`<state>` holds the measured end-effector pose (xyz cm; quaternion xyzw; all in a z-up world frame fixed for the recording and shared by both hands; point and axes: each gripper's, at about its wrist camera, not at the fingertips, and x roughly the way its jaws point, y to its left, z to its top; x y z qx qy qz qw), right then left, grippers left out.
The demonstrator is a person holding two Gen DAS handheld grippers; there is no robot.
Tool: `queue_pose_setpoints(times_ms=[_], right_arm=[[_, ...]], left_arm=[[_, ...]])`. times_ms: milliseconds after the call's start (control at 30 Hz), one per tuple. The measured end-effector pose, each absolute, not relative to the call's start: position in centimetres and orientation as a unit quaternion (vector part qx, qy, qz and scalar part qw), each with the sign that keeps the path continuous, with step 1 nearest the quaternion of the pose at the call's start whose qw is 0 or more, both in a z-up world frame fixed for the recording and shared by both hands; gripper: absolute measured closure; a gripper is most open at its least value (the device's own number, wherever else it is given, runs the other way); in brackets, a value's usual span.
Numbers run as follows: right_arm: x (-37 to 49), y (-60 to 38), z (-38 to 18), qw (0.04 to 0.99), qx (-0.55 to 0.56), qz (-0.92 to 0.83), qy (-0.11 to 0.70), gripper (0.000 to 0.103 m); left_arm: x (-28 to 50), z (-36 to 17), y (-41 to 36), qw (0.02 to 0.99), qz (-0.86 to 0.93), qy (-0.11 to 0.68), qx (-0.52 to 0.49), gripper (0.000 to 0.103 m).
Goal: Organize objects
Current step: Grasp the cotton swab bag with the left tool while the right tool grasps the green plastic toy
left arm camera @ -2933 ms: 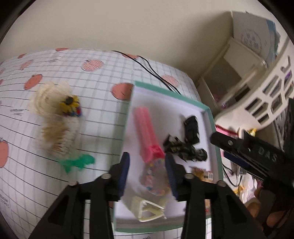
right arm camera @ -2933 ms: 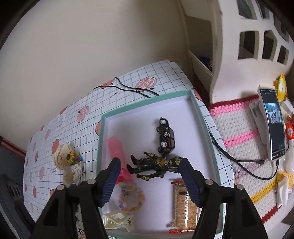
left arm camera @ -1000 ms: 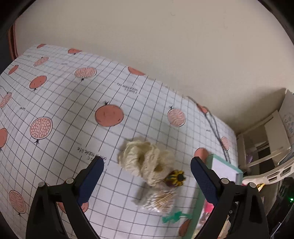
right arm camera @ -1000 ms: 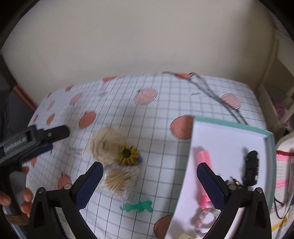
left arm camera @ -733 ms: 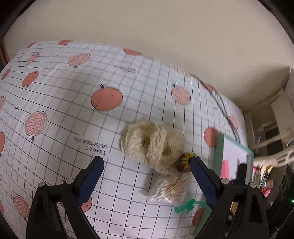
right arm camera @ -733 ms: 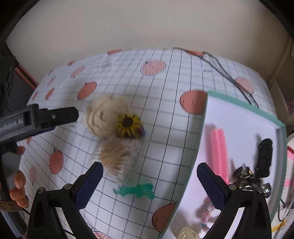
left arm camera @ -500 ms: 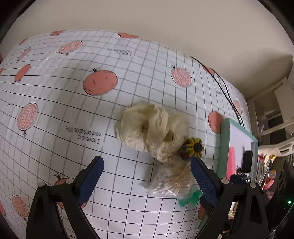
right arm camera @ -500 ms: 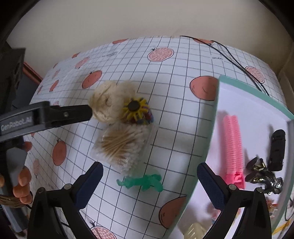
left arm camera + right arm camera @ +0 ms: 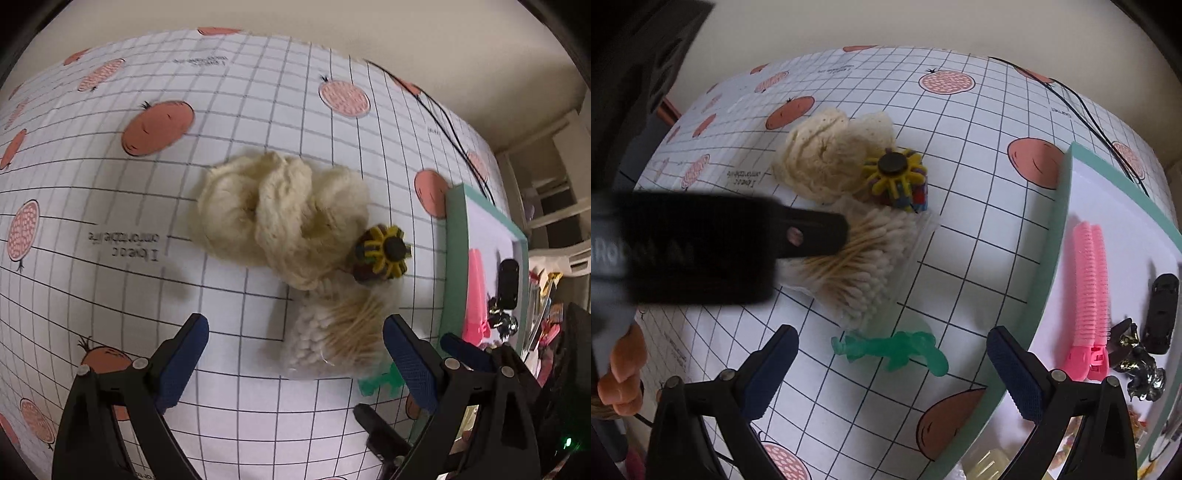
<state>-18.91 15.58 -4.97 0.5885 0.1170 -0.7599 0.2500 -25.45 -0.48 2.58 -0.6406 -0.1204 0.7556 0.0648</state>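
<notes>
Landmark: bag of cotton swabs, lying on the gridded tablecloth.

Bag of cotton swabs: swab sticks fan out, with the long axis running from the cream scrunchie side toward the green toy figure; white tips form the edge nearest the figure in the right wrist view. The bag touches the scrunchie at its far end. The yellow flower toy sits at the bag's far right corner, against the scrunchie.

Green toy figure: lies flat just beside the bag's near edge, long axis roughly crosswise to the right gripper's fingers, pointing toward the teal-rimmed tray.

Tray: right of the bag, apart from it. It holds a pink comb clip, long axis running away from the camera, and a black toy car.

Left gripper: jaws wide apart, holding nothing, bracketing the near end of the bag from above. Contact with the bag cannot be told.

Right gripper: jaws wide apart, holding nothing, with the green figure between the 2 fingertips in view.

Change vs 0.5 s ago: both grippers have come lower and closer. The bag now fills the gap between the left fingers, and the left gripper's body now overlaps the bag in the right wrist view.
</notes>
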Motion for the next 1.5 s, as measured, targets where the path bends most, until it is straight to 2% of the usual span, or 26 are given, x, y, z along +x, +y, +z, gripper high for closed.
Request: queue_pose_setpoints(times_ms=[467, 867, 1500], right_arm=[[-18.4, 15.4, -5.8, 0.260, 0.593, -0.751, 0.127, 0.000], [-18.3, 15.9, -6.3, 0.251, 0.597, -0.751, 0.131, 0.001], [-18.1, 15.0, -7.0, 0.241, 0.600, -0.753, 0.119, 0.004]], left_arm=[[-25.2, 0.4, 2.3, 0.089, 0.728, -0.098, -0.673, 0.008], [-25.9, 0.0, 3.3, 0.080, 0.742, -0.084, -0.660, 0.008], [-25.4, 0.3, -0.4, 0.059, 0.742, -0.098, -0.661, 0.010]])
